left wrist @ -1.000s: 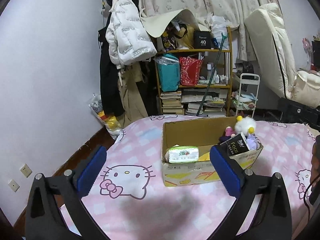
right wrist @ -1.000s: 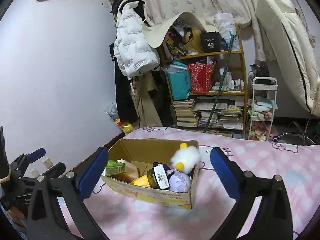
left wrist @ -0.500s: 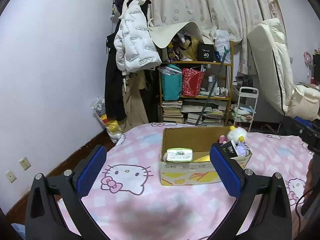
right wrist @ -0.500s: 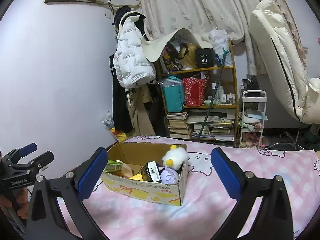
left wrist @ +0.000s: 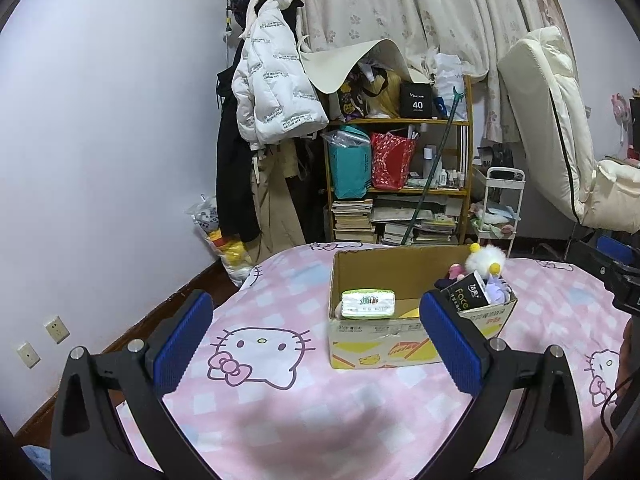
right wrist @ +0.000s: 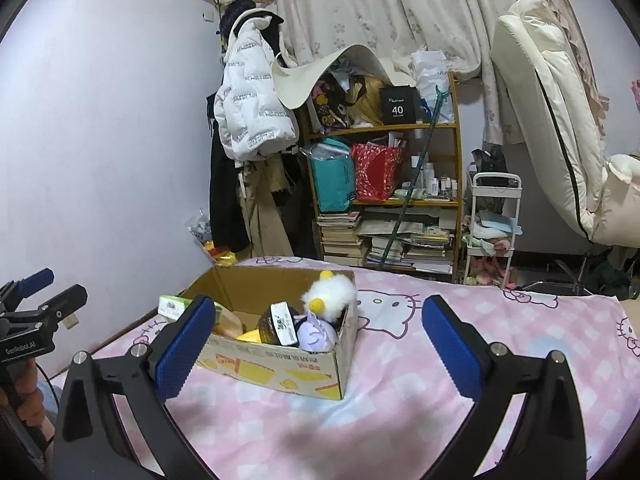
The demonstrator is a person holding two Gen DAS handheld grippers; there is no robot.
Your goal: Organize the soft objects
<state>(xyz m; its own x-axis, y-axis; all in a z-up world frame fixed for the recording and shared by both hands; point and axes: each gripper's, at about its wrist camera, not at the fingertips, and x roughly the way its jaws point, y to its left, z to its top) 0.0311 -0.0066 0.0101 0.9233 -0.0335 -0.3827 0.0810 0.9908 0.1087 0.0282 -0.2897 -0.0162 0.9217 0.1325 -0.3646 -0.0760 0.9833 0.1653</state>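
Pink bedspread [left wrist: 280,408] carries a cardboard box [left wrist: 384,344] of seemingly plush toys; left gripper [left wrist: 316,344] and right gripper [right wrist: 316,344] gape wide, empty.

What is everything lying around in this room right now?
cardboard box: one, brown, on the bed, open.
tissue pack: one, green and white, at the box's end.
fluffy toy: one, white with yellow, in the box.
purple plush: one, lilac, in the box.
bedspread: one, pink with cat print.
puffer jacket: one, white, hanging by the wall.
shelf: one, wooden, holding bags and books.
left claw: open, empty.
right claw: open, empty.
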